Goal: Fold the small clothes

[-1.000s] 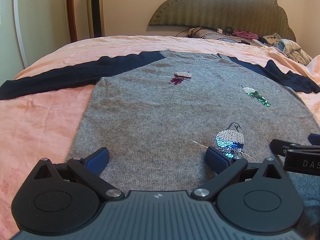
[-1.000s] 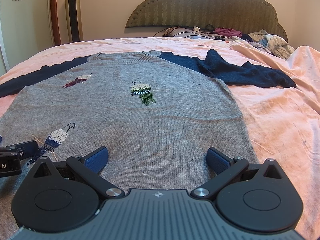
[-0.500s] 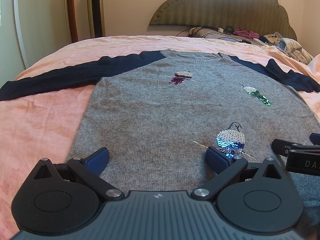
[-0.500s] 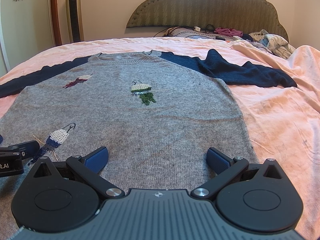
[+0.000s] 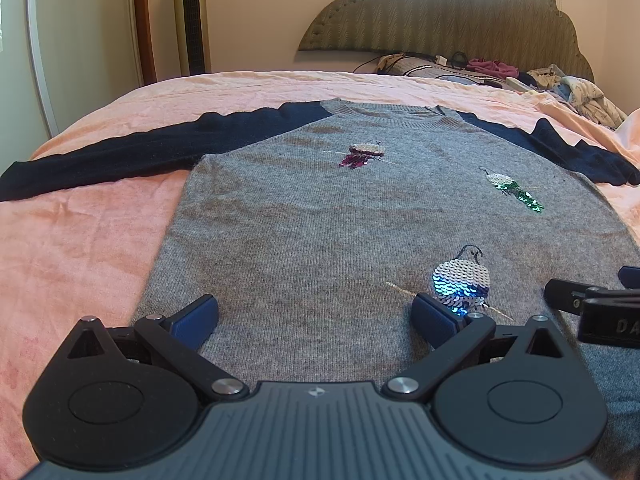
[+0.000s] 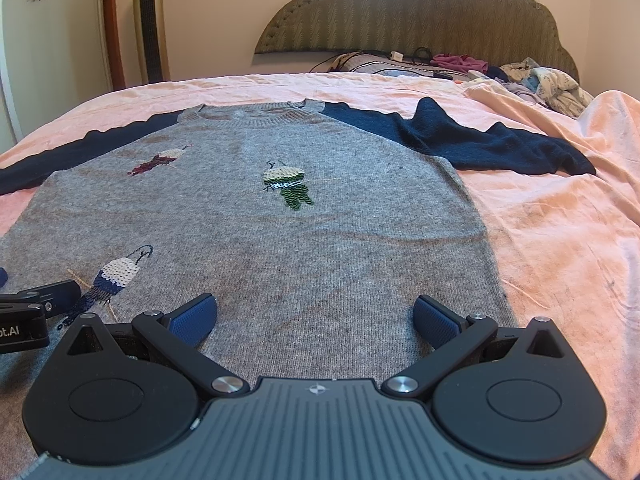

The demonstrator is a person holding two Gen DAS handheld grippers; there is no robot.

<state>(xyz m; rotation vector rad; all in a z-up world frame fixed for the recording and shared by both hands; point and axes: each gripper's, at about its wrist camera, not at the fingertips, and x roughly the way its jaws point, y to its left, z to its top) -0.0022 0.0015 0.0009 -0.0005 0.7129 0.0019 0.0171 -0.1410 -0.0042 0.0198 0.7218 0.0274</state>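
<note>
Both hand-held grippers, left (image 5: 314, 314) and right (image 6: 314, 314), wide open, empty; I judge sweater (image 5: 360, 232) soft, limp: pinch hem corners near bed's (image 5: 80, 240) foot edge.

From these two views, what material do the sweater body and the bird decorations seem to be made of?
The sweater body looks like soft grey knit, probably wool or a blend: fine ribbed rows and a fuzzy matte surface. The bird decorations look like sequins, small overlapping discs that shine blue and white, with thread-like outlines.
</note>
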